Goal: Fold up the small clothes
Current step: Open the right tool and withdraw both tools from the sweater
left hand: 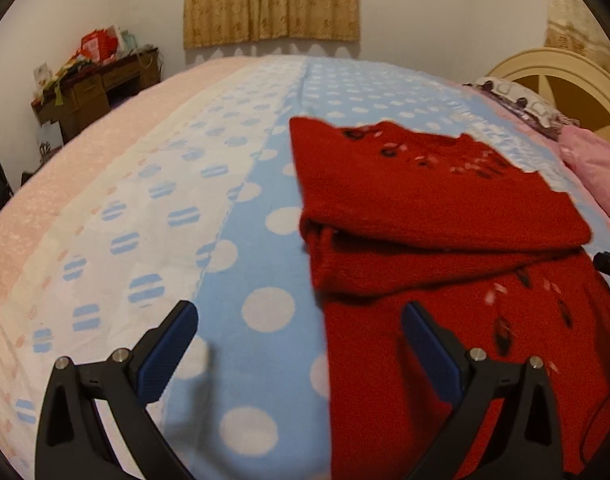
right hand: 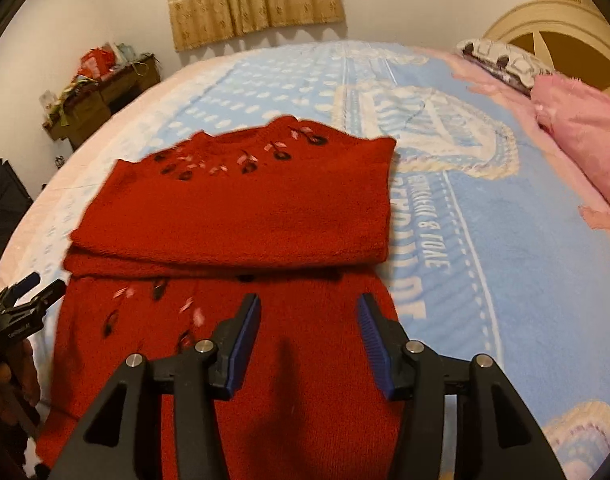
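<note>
A red knitted sweater with small black and pink decorations lies on the bed, its far part folded over onto the near part. It also shows in the right wrist view. My left gripper is open and empty, hovering over the sweater's left edge and the blanket. My right gripper is open and empty above the sweater's near part. The left gripper also shows at the left edge of the right wrist view.
A blue blanket with white dots covers the bed. Pink pillows and a cream headboard stand at the right. A cluttered wooden desk stands at the far left by the wall. Curtains hang behind.
</note>
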{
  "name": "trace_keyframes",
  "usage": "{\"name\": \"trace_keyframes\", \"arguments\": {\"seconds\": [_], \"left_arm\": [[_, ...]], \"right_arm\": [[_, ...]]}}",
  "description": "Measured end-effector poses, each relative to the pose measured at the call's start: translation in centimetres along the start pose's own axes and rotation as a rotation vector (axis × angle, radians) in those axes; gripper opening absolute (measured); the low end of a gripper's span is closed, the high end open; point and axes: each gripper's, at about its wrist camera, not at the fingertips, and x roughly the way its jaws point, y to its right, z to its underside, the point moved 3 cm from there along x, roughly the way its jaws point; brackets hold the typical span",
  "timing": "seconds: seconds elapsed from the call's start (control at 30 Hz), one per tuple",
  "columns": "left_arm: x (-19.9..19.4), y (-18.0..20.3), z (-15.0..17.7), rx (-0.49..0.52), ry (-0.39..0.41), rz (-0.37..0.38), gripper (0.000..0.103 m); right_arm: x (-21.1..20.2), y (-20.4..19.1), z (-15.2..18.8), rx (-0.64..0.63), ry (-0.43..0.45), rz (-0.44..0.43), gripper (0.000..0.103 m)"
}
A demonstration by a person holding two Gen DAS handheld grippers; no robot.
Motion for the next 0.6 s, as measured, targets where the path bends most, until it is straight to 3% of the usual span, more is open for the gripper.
{"name": "trace_keyframes", "arguments": {"seconds": [0.33, 0.6], "left_arm": [[-6.4, 0.8, -0.3, 0.054, 0.105, 0.071, 0.103], [-9.9, 1.3, 1.6, 0.157, 0.116, 0.085, 0.103]], "right_arm": [[-5.9, -2.2, 1.7, -0.079, 0.068, -0.033, 0.052], [-9.0, -2.7, 3.8, -0.112, 0.096, -0.035, 0.052]]}}
